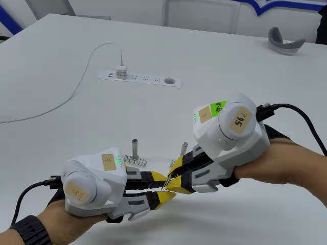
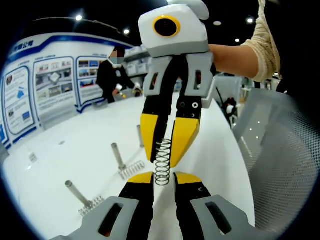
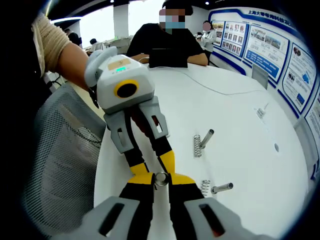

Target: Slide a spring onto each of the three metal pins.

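Right gripper [image 3: 161,179]: clenched on the spring [image 2: 162,159].
Left gripper [image 2: 163,178]: tips flanked the spring's lower end; I could not tell whether they pinched it.
Spring location: in the air between my two tip pairs, at 6 o'clock from the nearest pin [image 1: 183,149].
Technique: I judged one firm grip best, with the coil's bore lined up over the pin and lowered straight.
Risk: two opposed grips could bend the coil.

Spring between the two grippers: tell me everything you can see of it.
The spring is a slim coil of bare metal wire, evenly wound and unbent. It is held off the table, spanning the gap between both grippers. The yellow fingers of the right gripper pinch its upper half from both sides. Its lower end sits between the fingers of the left gripper, though whether those clamp it is unclear.
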A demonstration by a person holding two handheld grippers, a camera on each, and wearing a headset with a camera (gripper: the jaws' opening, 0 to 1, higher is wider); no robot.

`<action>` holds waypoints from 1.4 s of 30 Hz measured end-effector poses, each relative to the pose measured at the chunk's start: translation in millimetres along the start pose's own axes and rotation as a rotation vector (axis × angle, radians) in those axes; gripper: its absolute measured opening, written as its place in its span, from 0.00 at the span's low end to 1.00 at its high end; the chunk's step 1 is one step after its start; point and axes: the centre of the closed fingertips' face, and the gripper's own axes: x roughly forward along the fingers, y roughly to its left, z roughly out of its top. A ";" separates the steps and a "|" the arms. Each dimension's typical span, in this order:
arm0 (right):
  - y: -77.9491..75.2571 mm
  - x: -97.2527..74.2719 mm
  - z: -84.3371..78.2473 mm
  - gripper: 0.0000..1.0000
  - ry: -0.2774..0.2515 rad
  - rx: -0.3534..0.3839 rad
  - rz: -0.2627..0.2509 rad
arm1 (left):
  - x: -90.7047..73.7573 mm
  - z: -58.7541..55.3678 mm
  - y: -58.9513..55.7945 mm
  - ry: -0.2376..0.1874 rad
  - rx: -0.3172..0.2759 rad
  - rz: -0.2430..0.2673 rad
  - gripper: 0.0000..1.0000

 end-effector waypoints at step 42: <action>-64.4 -82.8 -57.6 0.12 0.060 0.136 -0.204 | -68.6 -27.1 56.7 0.008 -0.165 0.242 0.48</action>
